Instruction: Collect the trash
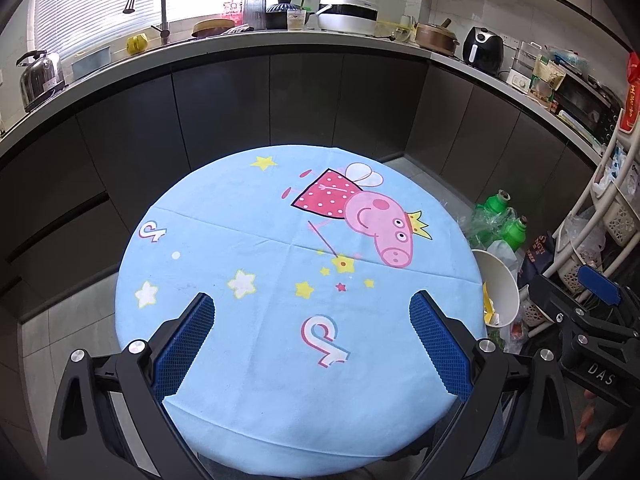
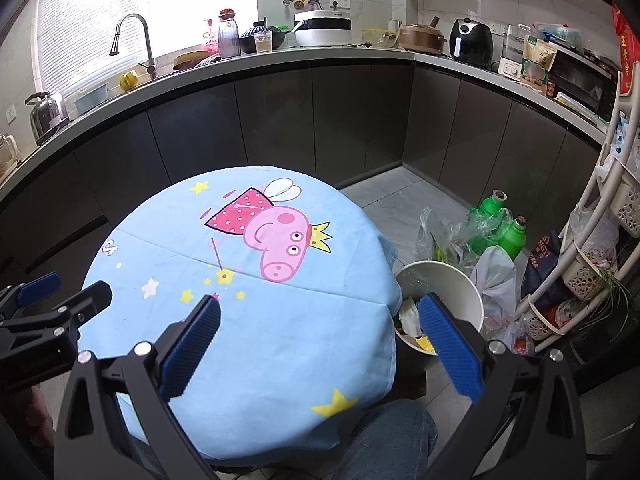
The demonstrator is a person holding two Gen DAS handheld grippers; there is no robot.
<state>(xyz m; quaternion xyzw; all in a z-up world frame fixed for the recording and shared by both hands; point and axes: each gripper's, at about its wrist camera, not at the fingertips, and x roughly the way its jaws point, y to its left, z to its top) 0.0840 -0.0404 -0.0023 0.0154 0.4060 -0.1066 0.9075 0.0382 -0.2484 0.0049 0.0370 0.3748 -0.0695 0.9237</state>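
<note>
Grippers both spread wide, nothing between the pads. Left gripper (image 1: 312,308) hangs over the near half of the round worktop (image 1: 240,240), which is covered in a light blue cartoon-pig cloth. Right gripper (image 2: 320,312) sits over the worktop's right edge, its left pad above the cloth, its right pad above the white bin (image 2: 452,280) on the floor just beside the worktop. Trash (image 2: 408,316), paper scraps and something yellow, lies inside the bin; from the left wrist view the bin (image 1: 502,288) shows at the worktop's right rim with the same scraps at its bottom. Two green bottles (image 2: 500,220) and crumpled plastic bags (image 2: 448,236) stand on the floor behind the bin, near a white basket rack (image 2: 592,240). Kitchen counter (image 1: 280,38) with faucet, kettle and pots runs along the back wall.
</note>
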